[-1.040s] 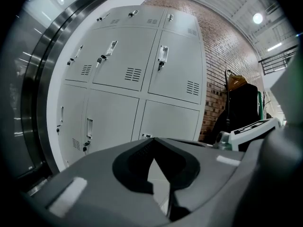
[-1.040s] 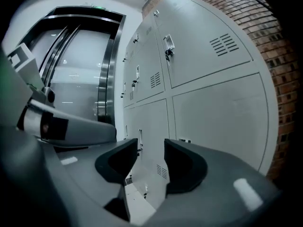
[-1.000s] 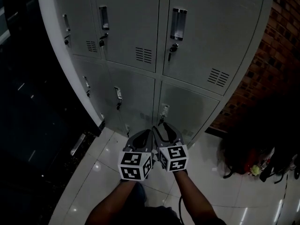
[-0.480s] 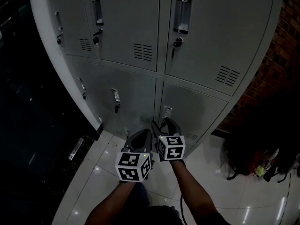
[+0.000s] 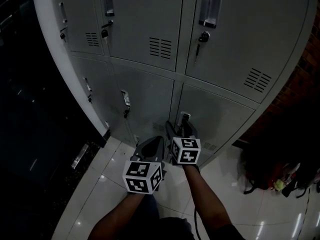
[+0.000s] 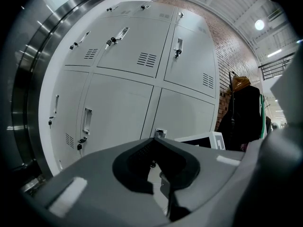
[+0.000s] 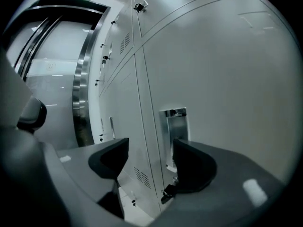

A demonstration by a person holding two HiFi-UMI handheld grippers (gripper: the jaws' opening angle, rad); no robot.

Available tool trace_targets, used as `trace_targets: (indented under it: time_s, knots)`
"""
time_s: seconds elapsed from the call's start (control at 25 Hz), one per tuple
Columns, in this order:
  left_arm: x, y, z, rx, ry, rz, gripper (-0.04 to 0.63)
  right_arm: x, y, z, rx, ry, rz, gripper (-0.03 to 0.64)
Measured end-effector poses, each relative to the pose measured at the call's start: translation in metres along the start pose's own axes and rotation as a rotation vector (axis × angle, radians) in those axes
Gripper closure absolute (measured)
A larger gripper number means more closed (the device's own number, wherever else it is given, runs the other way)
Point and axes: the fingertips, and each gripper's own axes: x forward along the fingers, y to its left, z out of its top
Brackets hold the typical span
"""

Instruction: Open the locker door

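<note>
The grey locker bank fills the head view. Its lower right door [image 5: 220,116] is closed, with a recessed metal handle [image 5: 184,118] by its left edge. My right gripper [image 5: 181,130] is right at that handle, and its jaws are opening. In the right gripper view the handle [image 7: 176,126] stands just beyond my right gripper [image 7: 149,162], partly behind the right jaw, and no pad touches it. My left gripper [image 5: 154,143] hangs lower and to the left, shut on nothing. The same handle [image 6: 160,133] shows above my left gripper [image 6: 154,144] in its own view.
Other closed locker doors with handles and keys surround it, such as the upper right one [image 5: 210,6] and the lower middle one [image 5: 125,99]. A dark bag [image 5: 265,166] lies on the white tiled floor at right, near a brick wall [image 5: 300,79]. Dark glass and a metal frame [image 7: 80,98] are at left.
My right gripper has moved forward up to the lower right door's handle and its jaws have spread. The left gripper has stayed about where it was.
</note>
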Motion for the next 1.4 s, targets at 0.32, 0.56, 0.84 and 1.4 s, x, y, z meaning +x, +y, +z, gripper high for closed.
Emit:
trace_targets:
  time_s: [0.32, 0.56, 0.84, 1.4]
  knots:
    - [0.007, 0.001, -0.002, -0.015, -0.007, 0.015, 0.589, 0.006, -0.004, -0.001, -0.007, 0.011, 0.019, 0.348]
    - [-0.008, 0.002, 0.002, -0.005, 0.006, 0.009, 0.589, -0.006, 0.002, 0.0, 0.003, 0.022, 0.003, 0.364]
    - [-0.033, -0.002, 0.008, 0.008, 0.015, 0.036, 0.589, -0.027, 0.018, -0.005, 0.004, 0.051, 0.024, 0.426]
    - [-0.077, -0.031, 0.016, -0.003, 0.027, 0.086, 0.589, -0.085, 0.038, -0.023, 0.003, 0.145, 0.071, 0.474]
